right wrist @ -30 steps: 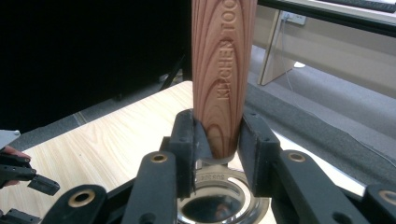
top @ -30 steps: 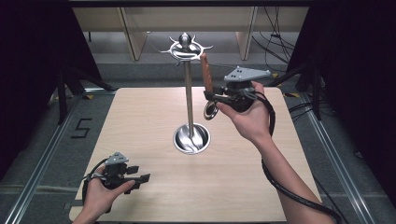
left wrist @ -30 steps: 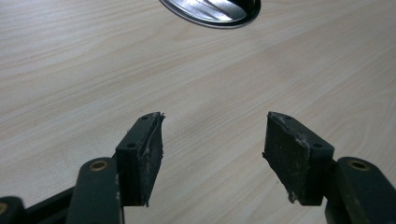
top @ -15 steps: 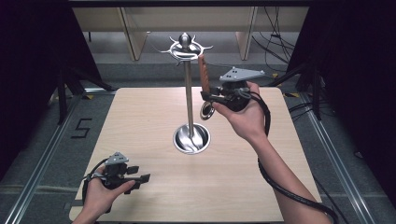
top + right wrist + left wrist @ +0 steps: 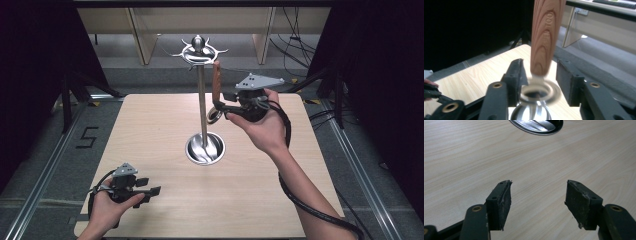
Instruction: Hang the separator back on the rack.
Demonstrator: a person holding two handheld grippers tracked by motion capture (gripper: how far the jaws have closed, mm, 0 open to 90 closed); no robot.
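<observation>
The pale wood worktop [image 5: 150, 125] has dark curtains on both sides. The left tool [image 5: 150, 191] sits open and empty by the near left corner. The right tool [image 5: 216, 107] has just been opening, its jaws loose around a wooden-handled utensil [image 5: 216, 82] beside the metal stand [image 5: 202, 115] at the middle.

Brown wood-grain handle [image 5: 545, 37], silver stand [image 5: 202, 105]

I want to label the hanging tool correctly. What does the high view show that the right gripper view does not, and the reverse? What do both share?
High view: the stand's hooked top, its pole and the person's right forearm.
Right gripper view: letters stamped in the wooden handle and a blurred metal ring below it, between the jaws. The pads do not press it, and the jaws have just been opening.
Both: the upright handle, the right gripper and the table.
</observation>
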